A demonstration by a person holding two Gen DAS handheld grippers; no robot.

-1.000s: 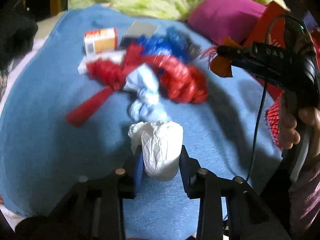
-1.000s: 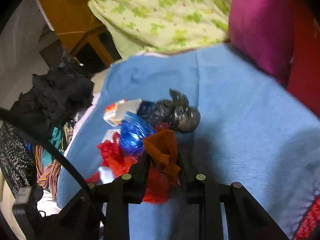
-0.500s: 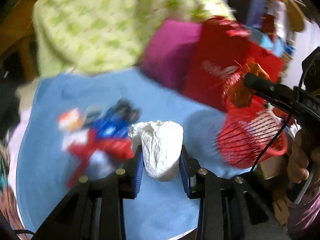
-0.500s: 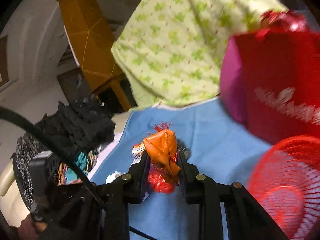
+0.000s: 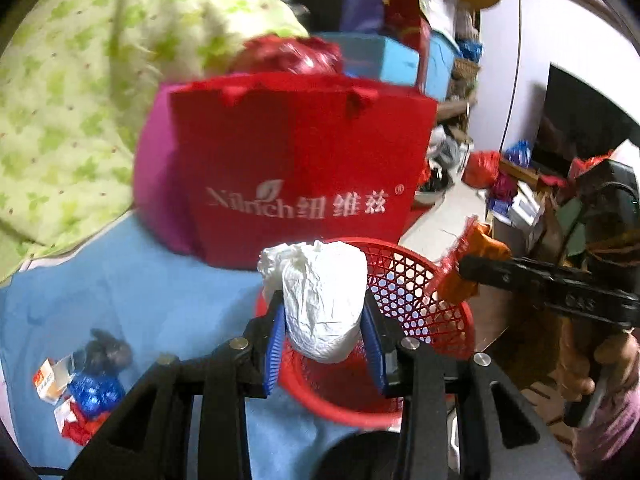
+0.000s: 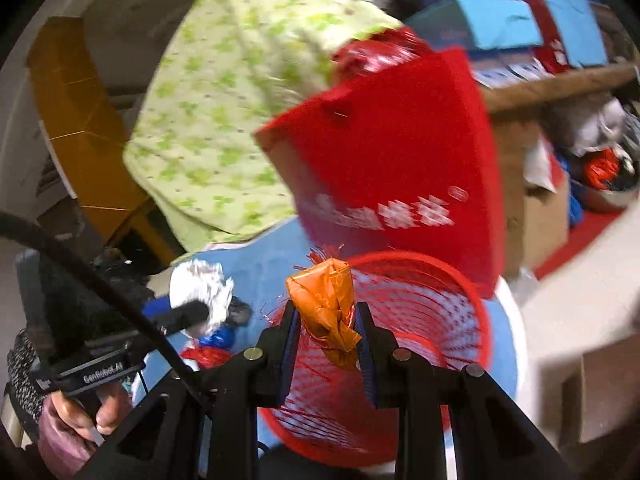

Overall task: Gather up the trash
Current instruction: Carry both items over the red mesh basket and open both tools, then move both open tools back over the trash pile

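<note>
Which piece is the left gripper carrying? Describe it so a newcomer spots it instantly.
Find the red mesh basket on the blue sheet, in front of the red paper bag. Over its rim, the left gripper holds a crumpled white paper wad: the only white piece; the right gripper's wrapper is orange.

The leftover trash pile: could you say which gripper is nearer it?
Left. The left gripper is over the red basket's rim nearest the pile; the right gripper is over the far rim.
</note>
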